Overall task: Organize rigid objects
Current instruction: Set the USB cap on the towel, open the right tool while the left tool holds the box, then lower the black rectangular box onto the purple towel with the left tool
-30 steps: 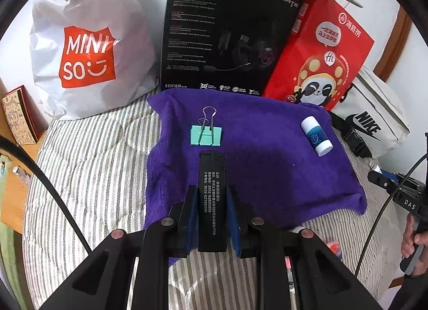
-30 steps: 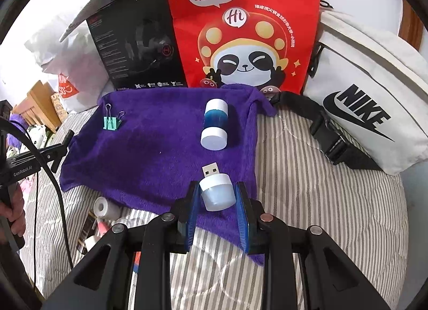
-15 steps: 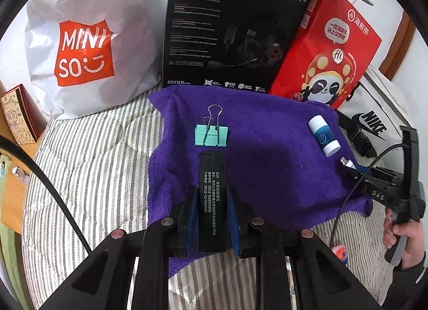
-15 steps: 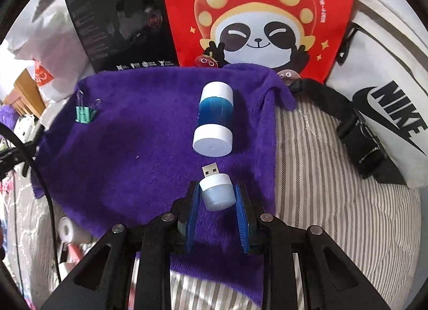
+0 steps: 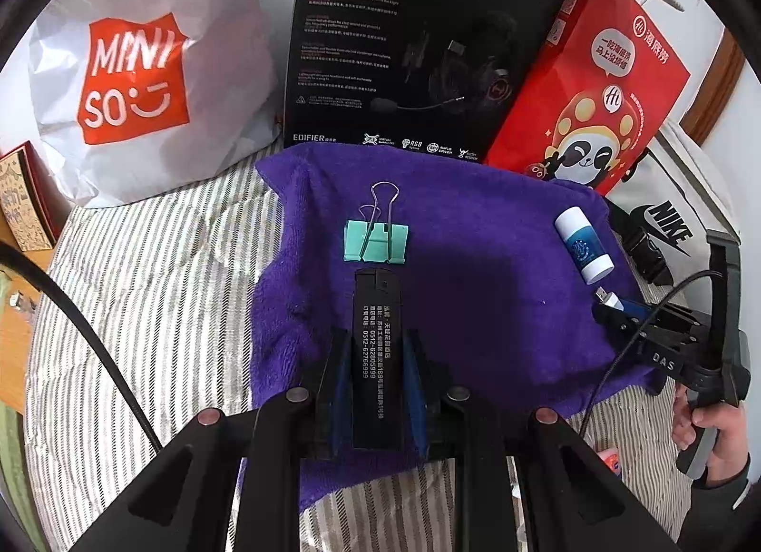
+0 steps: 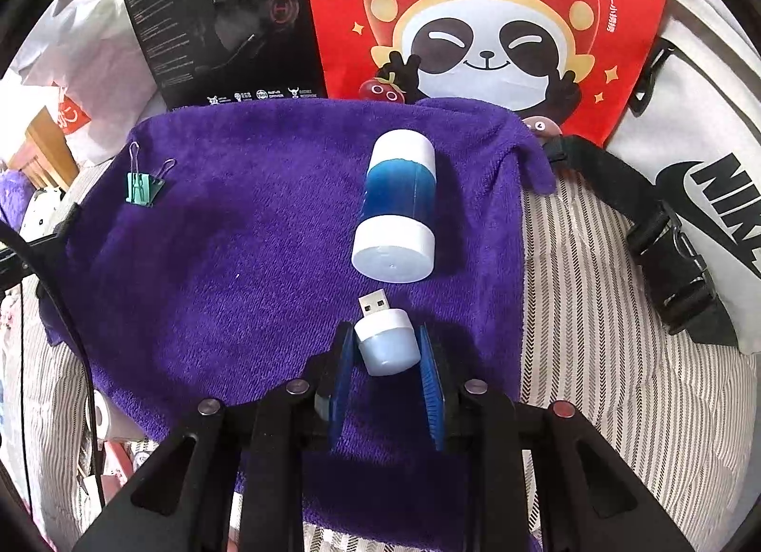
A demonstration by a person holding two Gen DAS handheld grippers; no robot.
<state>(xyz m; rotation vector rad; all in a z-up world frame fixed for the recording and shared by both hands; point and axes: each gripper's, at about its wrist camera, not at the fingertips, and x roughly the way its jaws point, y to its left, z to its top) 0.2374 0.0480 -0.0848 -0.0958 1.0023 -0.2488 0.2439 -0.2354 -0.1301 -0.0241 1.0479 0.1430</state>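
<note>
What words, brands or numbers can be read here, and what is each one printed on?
"MINISO": white plastic bag.
"HECATE" and "EDIFIER": black headset box; its small print is unreadable.
"Hi": red panda bag; its Chinese characters are too small to read.
"NIKE": white bag.
"0512-62805999", "0512-62766999": black lighter; its Chinese lines are too small.
"DAS": right gripper.

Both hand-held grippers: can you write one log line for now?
left hand-held gripper: shut on lighter | right hand-held gripper: just opening, USB light between jaws, on purple towel
</note>
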